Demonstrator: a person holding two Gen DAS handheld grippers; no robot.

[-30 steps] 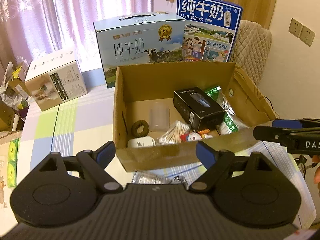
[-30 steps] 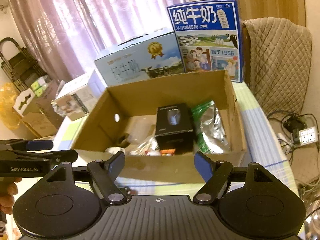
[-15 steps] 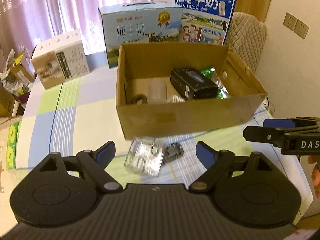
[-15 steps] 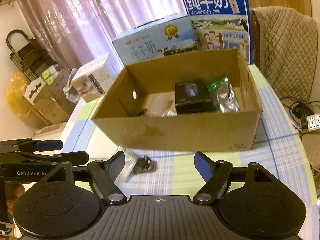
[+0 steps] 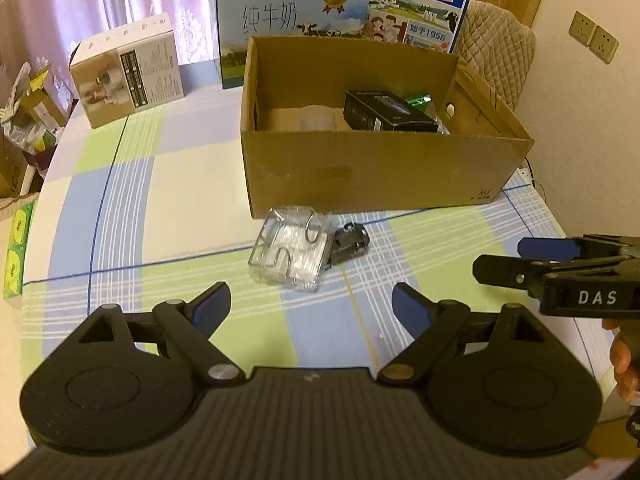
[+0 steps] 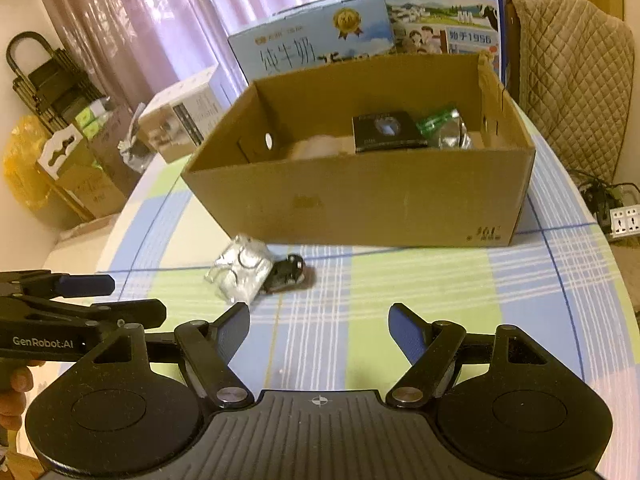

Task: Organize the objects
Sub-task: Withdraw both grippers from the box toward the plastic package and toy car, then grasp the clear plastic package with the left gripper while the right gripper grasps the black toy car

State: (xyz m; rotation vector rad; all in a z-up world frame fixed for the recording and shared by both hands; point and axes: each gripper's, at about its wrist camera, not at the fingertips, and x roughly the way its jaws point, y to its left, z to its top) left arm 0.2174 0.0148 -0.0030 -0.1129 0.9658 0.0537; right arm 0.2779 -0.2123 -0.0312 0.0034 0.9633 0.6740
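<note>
Both tools empty, fingers apart: left tool (image 5: pixel 310 306), right tool (image 6: pixel 318 322). Clear packet (image 5: pixel 290 250) and toy car (image 5: pixel 349 241) touching on tabletop (image 5: pixel 120 208), 12 o'clock, before cardboard box (image 5: pixel 372 172). Grip packet across its short edges, low.

Soft daylight filters through the pink curtains (image 5: pixel 100 4) at the back, leaving the room fairly dim and warm-tinted with faint shadows under the cardboard box (image 5: pixel 376 168), while fisheye bending curves the counter (image 6: pixel 460 292) edges, corners go black, and fine detail looks soft throughout.
</note>
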